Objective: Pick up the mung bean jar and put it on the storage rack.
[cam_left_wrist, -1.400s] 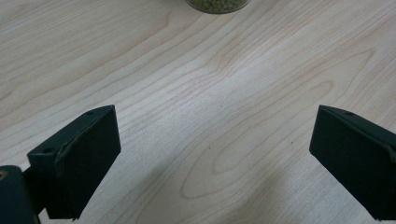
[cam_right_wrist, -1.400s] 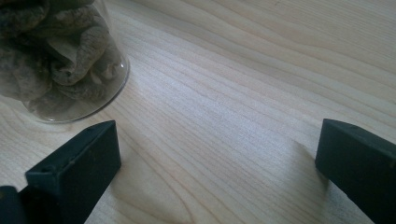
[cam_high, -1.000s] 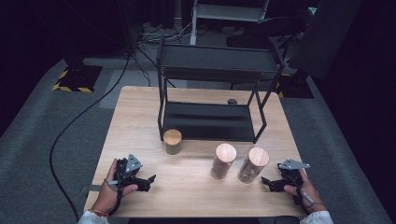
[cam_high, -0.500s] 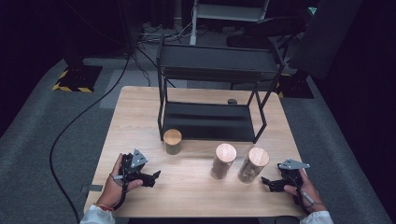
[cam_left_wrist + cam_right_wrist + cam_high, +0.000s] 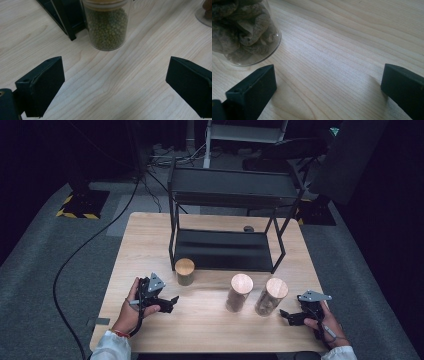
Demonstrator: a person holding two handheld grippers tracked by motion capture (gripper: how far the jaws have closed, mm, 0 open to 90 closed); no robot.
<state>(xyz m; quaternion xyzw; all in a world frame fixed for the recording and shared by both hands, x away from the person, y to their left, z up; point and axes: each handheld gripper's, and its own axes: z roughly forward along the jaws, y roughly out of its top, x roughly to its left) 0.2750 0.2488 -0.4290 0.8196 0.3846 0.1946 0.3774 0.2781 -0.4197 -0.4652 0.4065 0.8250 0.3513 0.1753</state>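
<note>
Left hand-held gripper (image 5: 170, 301) nearer bean jar (image 5: 184, 271).

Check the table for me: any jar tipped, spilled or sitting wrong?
Nothing stands out. The short jar and the two taller jars stand upright with lids on, and no spill shows on the table.

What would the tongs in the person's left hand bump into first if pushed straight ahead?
Probably the short jar of green beans. It stands ahead of the open left tongs, slightly left of centre, with bare table between. The black rack's leg stands just left of it.
</note>
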